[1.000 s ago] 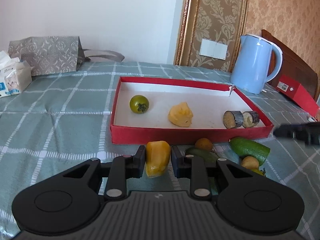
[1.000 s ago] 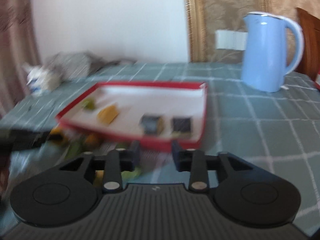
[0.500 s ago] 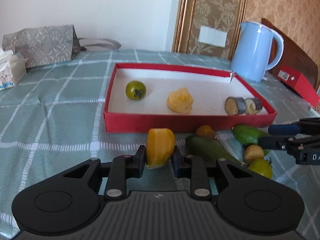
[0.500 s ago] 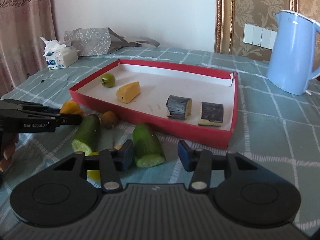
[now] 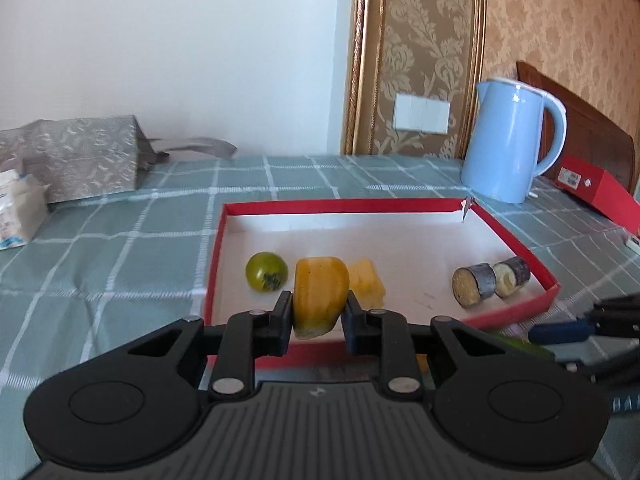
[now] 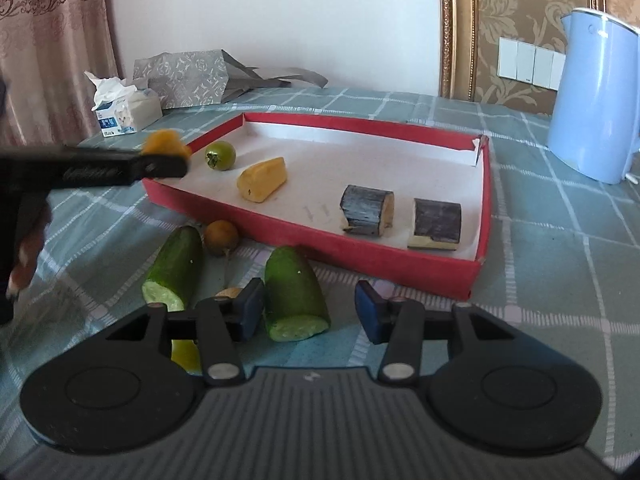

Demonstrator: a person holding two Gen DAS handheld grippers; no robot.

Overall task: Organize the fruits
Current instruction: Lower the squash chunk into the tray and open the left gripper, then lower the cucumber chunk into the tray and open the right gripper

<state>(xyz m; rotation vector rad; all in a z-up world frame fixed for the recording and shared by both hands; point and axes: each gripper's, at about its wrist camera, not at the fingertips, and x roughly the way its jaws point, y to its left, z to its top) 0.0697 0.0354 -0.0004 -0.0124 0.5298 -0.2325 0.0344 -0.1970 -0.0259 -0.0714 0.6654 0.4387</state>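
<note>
My left gripper (image 5: 318, 312) is shut on a yellow-orange fruit piece (image 5: 320, 292) and holds it in the air over the front edge of the red tray (image 5: 516, 248). In the tray lie a green tomato (image 5: 266, 277), a pale yellow chunk (image 5: 368, 288) and two dark-skinned cut pieces (image 6: 368, 210). My right gripper (image 6: 310, 310) is low over the tablecloth with a cucumber piece (image 6: 294, 296) between its jaws, which are closing. The left pad is against the cucumber; a gap remains at the right pad. A second cucumber piece (image 6: 176, 270) and a small brown fruit (image 6: 221, 237) lie beside it.
A blue kettle (image 5: 512, 144) stands behind the tray's right corner, with a red box (image 5: 592, 196) and a wooden chair back beyond it. A grey gift bag (image 5: 72, 156) and a tissue pack (image 6: 124, 112) sit at the far left. A yellow fruit (image 6: 186, 354) lies under my right gripper.
The left gripper has lifted the yellow-orange piece off the cloth and carried it forward to the tray's front edge. The right gripper has come down around the cucumber piece, its jaws wider than before.
</note>
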